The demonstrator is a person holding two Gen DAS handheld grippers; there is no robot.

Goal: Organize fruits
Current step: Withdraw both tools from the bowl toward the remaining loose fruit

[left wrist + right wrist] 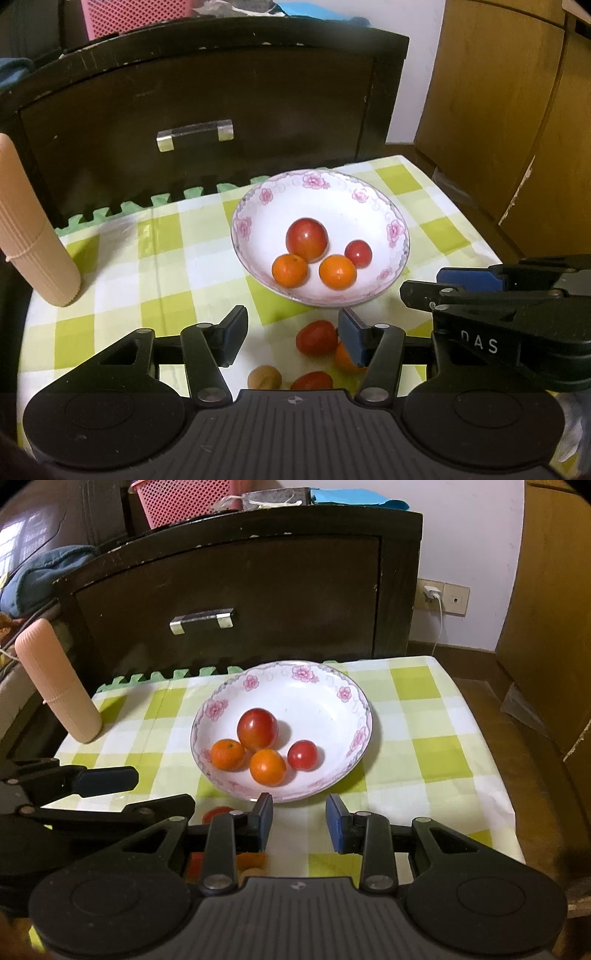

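A white bowl with pink flowers (pixel 258 206) (pixel 354 709) stands on the checked cloth. It holds a big red tomato (pixel 306 239), a small tomato (pixel 358 253) and two oranges (pixel 290 270) (pixel 337 271). In front of it lie loose fruits: a red tomato (pixel 317 336), an orange (pixel 343 358) half hidden by a finger, a brown kiwi-like fruit (pixel 264 376) and another tomato (pixel 311 381). My left gripper (pixel 291 328) is open above the loose fruits and grips nothing. My right gripper (pixel 300 812) is open just before the bowl's near rim, holding nothing.
A peach ribbed cylinder (pixel 33 240) (pixel 59 686) leans at the table's left. A dark cabinet with a drawer handle (pixel 195 134) rises right behind the table. The table ends at the right (pixel 495 775), with wooden furniture (pixel 498 110) beyond.
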